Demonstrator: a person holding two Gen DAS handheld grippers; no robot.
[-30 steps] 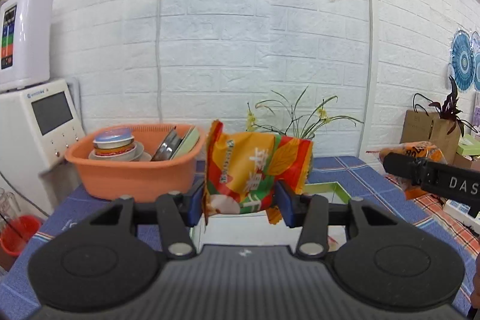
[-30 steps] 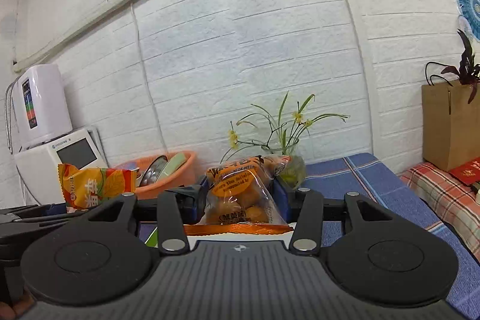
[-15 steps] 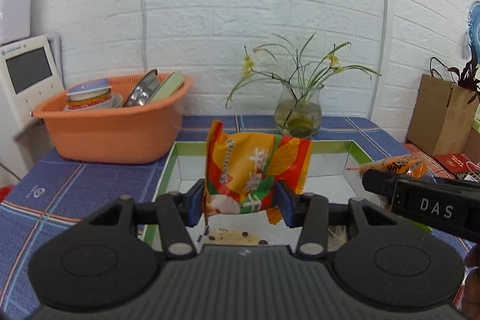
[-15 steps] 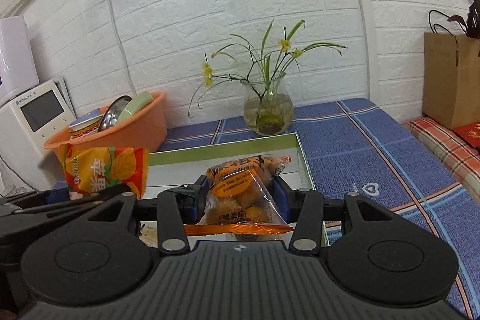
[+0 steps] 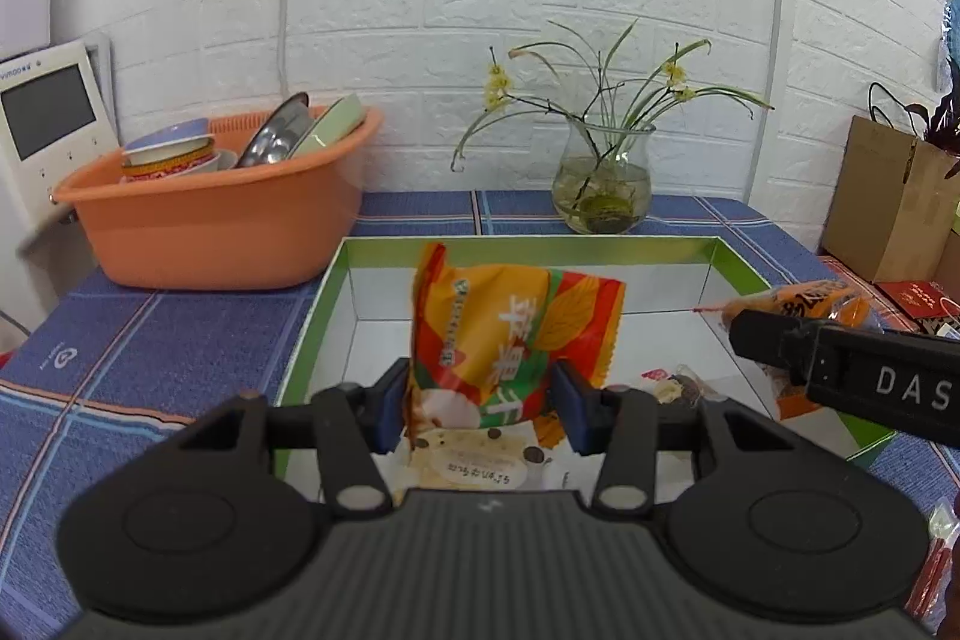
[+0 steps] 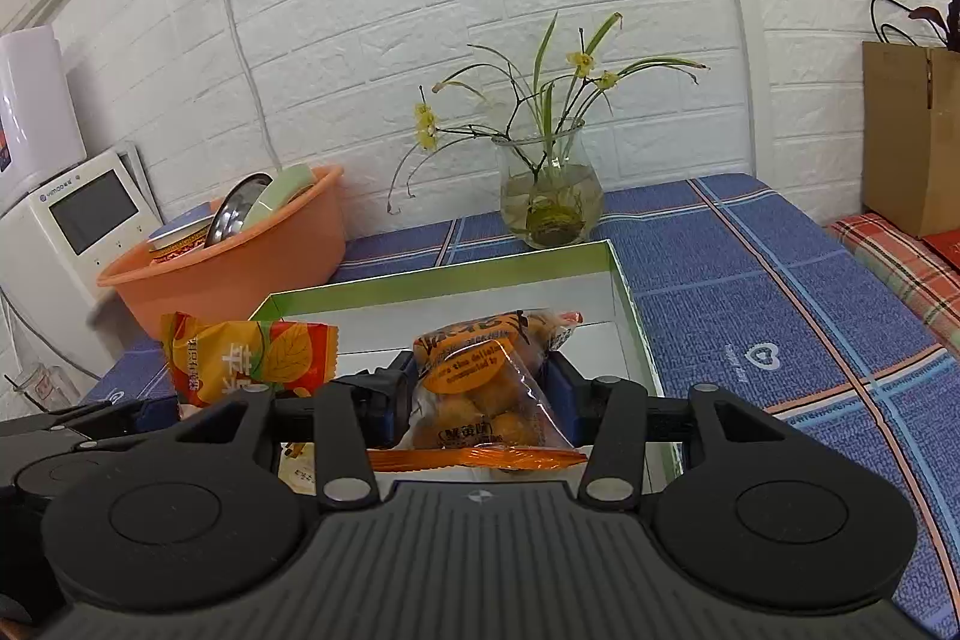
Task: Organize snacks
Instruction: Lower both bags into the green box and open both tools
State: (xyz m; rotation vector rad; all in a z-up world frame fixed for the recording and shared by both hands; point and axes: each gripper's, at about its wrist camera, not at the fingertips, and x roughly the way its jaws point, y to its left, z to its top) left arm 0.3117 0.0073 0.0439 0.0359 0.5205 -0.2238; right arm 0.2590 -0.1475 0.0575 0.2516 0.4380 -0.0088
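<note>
In the left wrist view we have lowered our left gripper (image 5: 477,400), jaws clamped on the orange snack packet (image 5: 510,334), over the green box (image 5: 312,334) at centre frame. In the right wrist view our right gripper (image 6: 480,400), jaws gripping the clear bun bag (image 6: 480,382), has dropped alongside; both look ready for release.

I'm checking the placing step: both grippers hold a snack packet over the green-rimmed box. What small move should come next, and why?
Probably open both grippers to drop the packets. The left gripper pinches the orange-red packet above the box, over snacks already inside; the right gripper pinches the clear bag of golden snacks over the same box, so releasing should land both inside.
</note>
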